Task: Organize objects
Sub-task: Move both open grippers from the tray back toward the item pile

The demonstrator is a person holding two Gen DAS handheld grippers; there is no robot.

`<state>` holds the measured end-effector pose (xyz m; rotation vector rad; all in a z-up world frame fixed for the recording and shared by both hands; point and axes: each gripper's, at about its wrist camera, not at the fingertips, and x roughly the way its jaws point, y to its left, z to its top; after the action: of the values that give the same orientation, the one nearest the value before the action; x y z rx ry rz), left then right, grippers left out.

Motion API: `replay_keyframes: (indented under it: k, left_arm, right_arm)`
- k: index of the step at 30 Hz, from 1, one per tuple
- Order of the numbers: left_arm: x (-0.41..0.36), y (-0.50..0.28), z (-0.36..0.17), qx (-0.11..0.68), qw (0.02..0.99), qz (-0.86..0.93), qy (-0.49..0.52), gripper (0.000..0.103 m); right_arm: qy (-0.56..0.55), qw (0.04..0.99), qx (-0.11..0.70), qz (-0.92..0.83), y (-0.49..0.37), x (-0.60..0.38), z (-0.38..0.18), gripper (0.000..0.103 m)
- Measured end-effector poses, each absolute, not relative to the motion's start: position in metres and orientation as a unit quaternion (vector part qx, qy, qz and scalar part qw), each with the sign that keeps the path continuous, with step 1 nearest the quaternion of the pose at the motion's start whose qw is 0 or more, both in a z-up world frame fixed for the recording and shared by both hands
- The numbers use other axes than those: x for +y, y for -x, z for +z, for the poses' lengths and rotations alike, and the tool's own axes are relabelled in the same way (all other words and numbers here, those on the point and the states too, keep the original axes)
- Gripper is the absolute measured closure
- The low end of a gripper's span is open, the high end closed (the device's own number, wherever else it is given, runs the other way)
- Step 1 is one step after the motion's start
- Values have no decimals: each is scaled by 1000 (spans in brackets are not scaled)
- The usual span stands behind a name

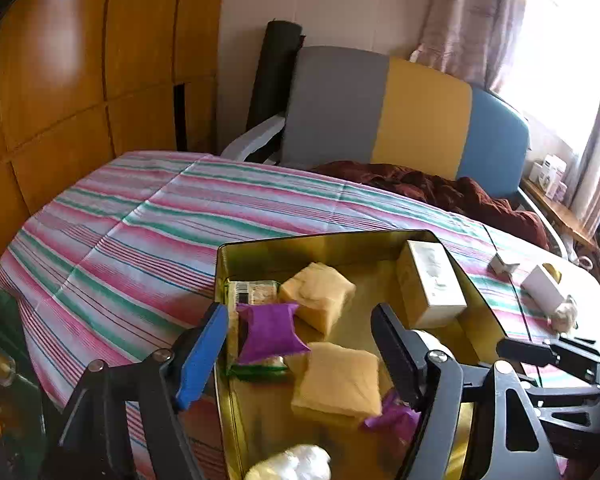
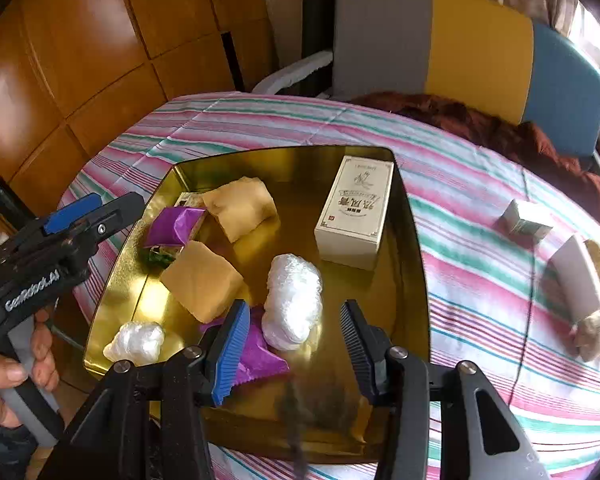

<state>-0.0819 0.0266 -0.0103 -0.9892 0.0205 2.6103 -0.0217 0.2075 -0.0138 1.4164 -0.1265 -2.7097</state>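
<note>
While both claws hung over the gold tin [image 2: 414, 240], neither held anything.

Left claw [image 1: 300, 344]: jaws stood well apart and empty. Blue pad [image 1: 202, 354] lay outside the tin's left wall, over the striped cloth [image 1: 112, 232]; the black pad sat above the tin floor. Between them, lower down, lay a purple packet [image 1: 270, 332] and a yellow block [image 1: 340, 380], neither touched. In the right wrist view this claw [image 2: 96, 210] sat at the tin's left rim, a hand [image 2: 8, 372] round its grip.

Right claw [image 2: 296, 344]: jaws parted, nothing pressed between them. A white plastic wad [image 2: 294, 300] lay in the gap, nearer the blue pad; I could not tell whether the pad touched it. A second purple packet [image 2: 260, 354] lay under that pad.

Contents of the tin, placed from the white box [image 2: 356, 212], which lay flat against the right wall:
- second yellow block [image 2: 240, 208], left of the box, toward the far wall;
- purple packet over a green-edged packet [image 2: 160, 256], further left, against the left wall;
- small white wad [image 2: 136, 342], in the near left corner.

Outside the tin, right of the box, on the cloth: a small carton [image 2: 526, 220], a white tube-shaped box [image 2: 576, 276] and a pale lump [image 2: 598, 332], well apart from the tin.

Open room: the tin floor was bare just right of the big wad up to the right wall; the cloth beyond the far wall lay bare up to a brown blanket [image 2: 500, 128].
</note>
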Motion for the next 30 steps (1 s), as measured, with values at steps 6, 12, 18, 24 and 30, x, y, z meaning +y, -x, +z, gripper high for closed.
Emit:
replay_keyframes:
  k: [6, 12, 18, 24, 30]
  left_arm:
    - [39, 60, -3, 35, 183, 926, 328, 25]
    - [51, 46, -1, 50, 199, 923, 326, 24]
    - [65, 36, -4, 63, 216, 917, 329, 24]
    - [81, 26, -5, 79, 235, 911, 331, 23]
    - [97, 20, -7, 92, 250, 904, 336, 23]
  right_arm:
    - [-440, 32, -31, -897, 6, 211, -7, 36]
    - [-430, 17, -42, -902, -4, 227, 0, 36]
    - [-421, -7, -55, -905, -11, 248, 4, 36]
    - [-421, -36, -63, -904, -17, 274, 3, 36]
    - [-421, -68, -68, -902, -23, 305, 2, 36]
